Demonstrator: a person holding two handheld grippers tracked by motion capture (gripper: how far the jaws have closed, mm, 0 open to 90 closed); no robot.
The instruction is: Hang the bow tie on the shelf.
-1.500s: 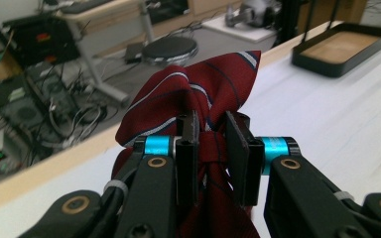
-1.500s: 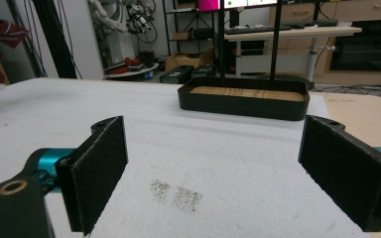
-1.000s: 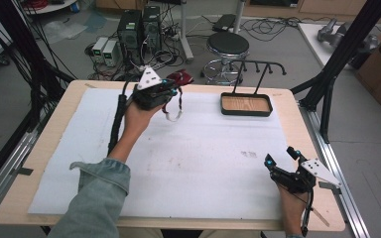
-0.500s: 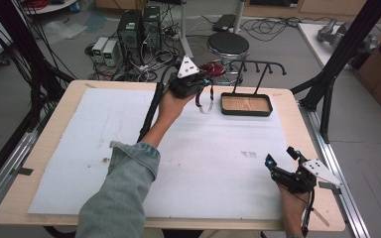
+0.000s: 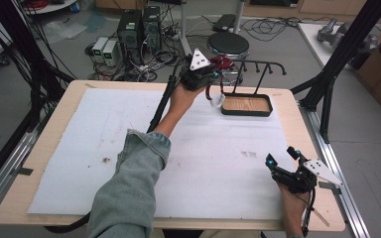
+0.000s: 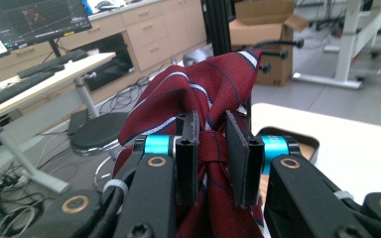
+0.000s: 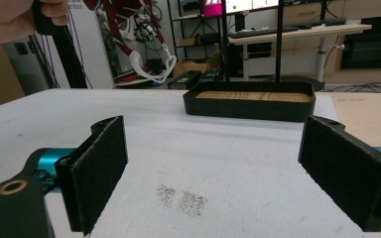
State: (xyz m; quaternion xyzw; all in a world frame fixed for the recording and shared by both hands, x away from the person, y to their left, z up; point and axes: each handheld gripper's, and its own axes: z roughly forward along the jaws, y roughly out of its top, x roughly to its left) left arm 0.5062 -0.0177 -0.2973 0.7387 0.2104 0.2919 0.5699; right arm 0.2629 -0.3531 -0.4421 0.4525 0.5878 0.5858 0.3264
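Observation:
A dark red striped tie [image 6: 213, 84] is bunched between the pads of my left gripper [image 6: 212, 148], which is shut on it. In the high view my left gripper [image 5: 212, 72] is held above the table's far edge, with the tie [image 5: 223, 62] at its tip and a white loop [image 5: 217, 101] hanging below. Just to its right stands a black hook rack [image 5: 258, 64] on a black tray [image 5: 245, 114] with a wooden floor. My right gripper [image 5: 281, 155] rests open near the front right corner. Nothing lies between the wide-apart pads of the right gripper [image 7: 223, 168].
A white foam sheet [image 5: 203, 158] covers the wooden table, with small dark specks [image 7: 183, 198] ahead of my right gripper. A round stool [image 5: 228, 44], computer boxes [image 5: 139, 27] and cables lie on the floor beyond the far edge. Black frame posts [image 5: 337, 64] stand at both sides.
My left hand has carried the tie to the right along the table's far edge, closer to the hook rack. The right gripper has stayed in place.

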